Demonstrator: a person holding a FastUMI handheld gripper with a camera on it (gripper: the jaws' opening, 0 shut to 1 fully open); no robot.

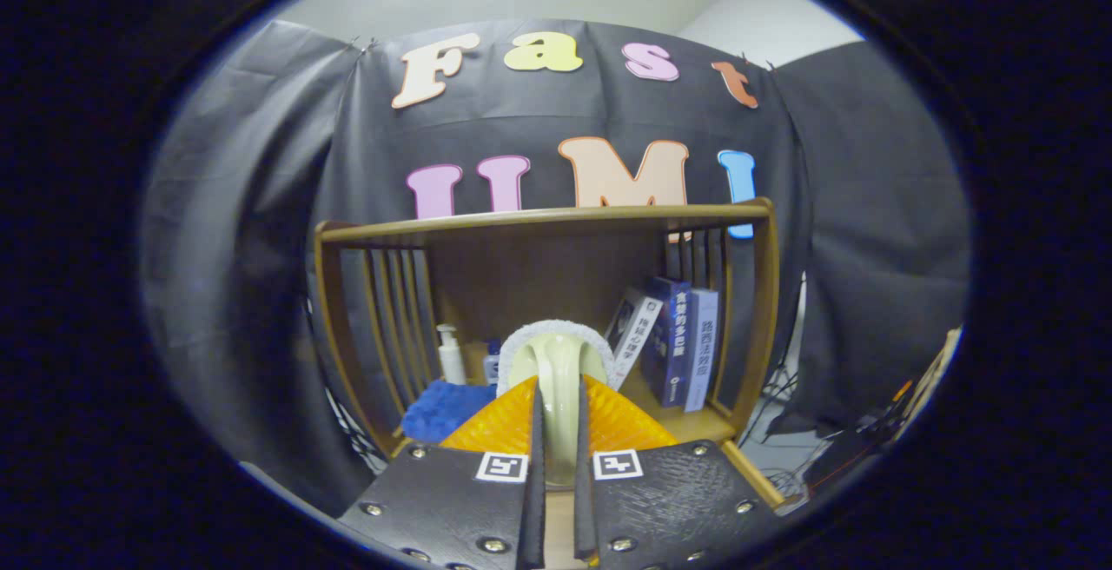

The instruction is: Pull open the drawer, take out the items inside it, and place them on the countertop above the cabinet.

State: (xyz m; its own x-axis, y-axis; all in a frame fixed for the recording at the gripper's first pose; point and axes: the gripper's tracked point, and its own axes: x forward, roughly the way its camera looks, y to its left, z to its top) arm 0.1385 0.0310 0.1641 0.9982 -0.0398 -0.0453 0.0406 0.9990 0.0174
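Observation:
My gripper (558, 431) is shut on the pale cream handle (556, 366) of a brush-like item, which runs up between the two fingers. The item's white fluffy pad (556, 334) arches over the handle just beyond the fingertips. I hold it over the wooden countertop (699, 425) of the cabinet, inside the slatted shelf frame (547, 218). The drawer is hidden below the fingers.
A blue textured sponge (441, 409) lies on the countertop left of the fingers, with a white pump bottle (449, 354) and a small blue-capped bottle (492, 363) behind it. Three books (673, 340) lean at the right against the slats. Bare countertop shows right of the fingers.

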